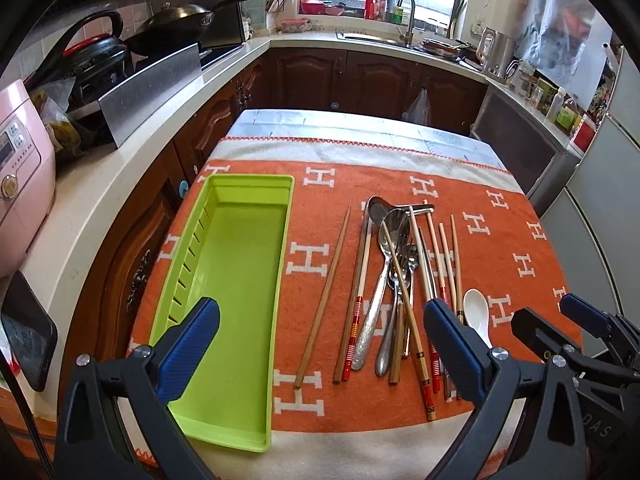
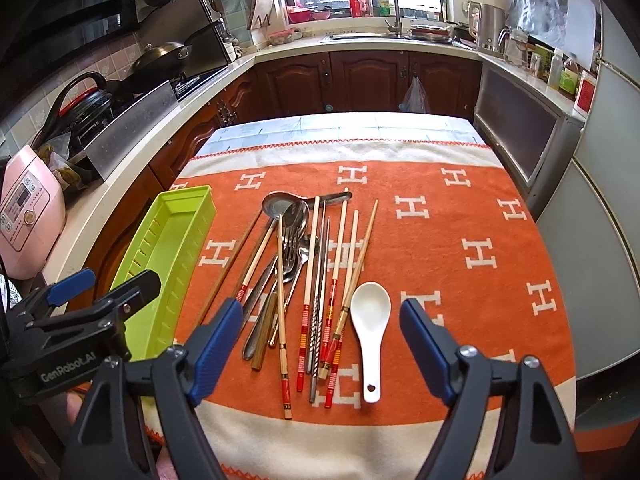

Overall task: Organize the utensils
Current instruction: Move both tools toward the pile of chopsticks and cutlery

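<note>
Nothing has been sorted yet, by the look of it: the green tray (image 1: 236, 264) lies empty along the left side of the bench (image 2: 480, 240), on its orange cloth, and the utensils sit in a loose heap just to its right. Both tools hang above the near edge, the left gripper (image 1: 320, 344) and the right gripper (image 2: 320, 344) alike with jaws spread wide and nothing between them. I'd judge this the opening step, choosing a first piece. The white spoon (image 2: 372, 320) lies apart at the heap's right edge, below the right gripper, so it looks the easiest start; lowering onto it and closing across the handle would do. The chopsticks (image 2: 308, 280) and metal spoons (image 1: 380, 280) overlap, and how many forks lie underneath is hard to make out.
</note>
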